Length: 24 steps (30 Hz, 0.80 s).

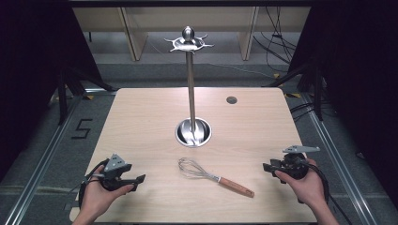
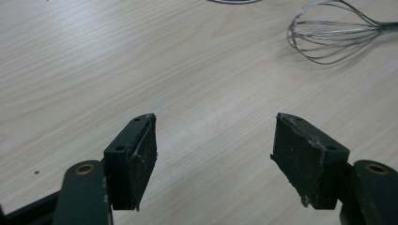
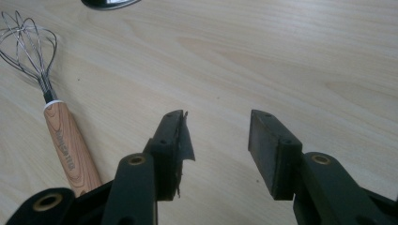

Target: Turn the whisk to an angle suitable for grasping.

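Whisk [image 1: 213,176] lay flat on table [image 1: 141,122], front centre, between both tools, wire end toward left tool [image 1: 136,180], wooden handle toward right tool [image 1: 268,167]. Left tool's jaws stood wide, nothing btwn them. Right tool's jaws partly apart, also empty. Metal stand [image 1: 191,93] upright behind whisk.

a "5" marked on the grey floor [image 1: 82,129] left of the table; unreadable burnt-in lettering along the whisk's wooden handle [image 3: 70,149].
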Each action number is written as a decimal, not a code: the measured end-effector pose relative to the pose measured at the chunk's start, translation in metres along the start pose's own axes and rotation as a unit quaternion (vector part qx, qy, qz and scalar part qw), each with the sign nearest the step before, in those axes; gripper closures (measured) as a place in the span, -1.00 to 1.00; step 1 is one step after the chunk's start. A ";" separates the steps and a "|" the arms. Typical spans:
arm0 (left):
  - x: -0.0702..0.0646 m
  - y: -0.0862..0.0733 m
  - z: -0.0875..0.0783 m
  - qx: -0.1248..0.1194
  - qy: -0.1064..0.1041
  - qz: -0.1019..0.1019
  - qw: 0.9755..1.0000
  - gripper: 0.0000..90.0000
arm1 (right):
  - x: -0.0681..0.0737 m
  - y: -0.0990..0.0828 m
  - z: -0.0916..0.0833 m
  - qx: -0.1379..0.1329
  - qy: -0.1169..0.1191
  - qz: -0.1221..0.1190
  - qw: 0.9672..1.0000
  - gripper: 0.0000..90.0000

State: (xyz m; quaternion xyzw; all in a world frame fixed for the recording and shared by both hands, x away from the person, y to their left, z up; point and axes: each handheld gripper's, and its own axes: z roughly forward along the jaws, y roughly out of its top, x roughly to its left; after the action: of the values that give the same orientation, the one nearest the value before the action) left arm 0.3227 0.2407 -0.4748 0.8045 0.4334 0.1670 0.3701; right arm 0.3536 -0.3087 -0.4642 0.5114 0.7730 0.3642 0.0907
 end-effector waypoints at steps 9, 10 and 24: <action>0.001 0.004 0.010 -0.010 0.013 0.010 1.000 -0.29 | 0.018 0.001 0.000 0.064 -0.001 -0.037 0.997 0.88; 0.002 0.005 0.011 -0.007 0.016 0.014 1.000 -0.29 | 0.020 0.003 -0.002 0.086 0.004 -0.030 0.996 0.96; 0.008 0.007 0.010 0.011 0.023 0.044 0.999 -0.27 | 0.056 0.002 0.011 0.173 0.037 -0.090 0.980 1.00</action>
State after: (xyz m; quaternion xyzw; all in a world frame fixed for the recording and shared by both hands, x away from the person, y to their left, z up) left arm 0.3373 0.2405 -0.4761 0.8229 0.4075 0.1966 0.3438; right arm 0.3353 -0.2553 -0.4580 0.4337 0.8700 0.2344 0.0048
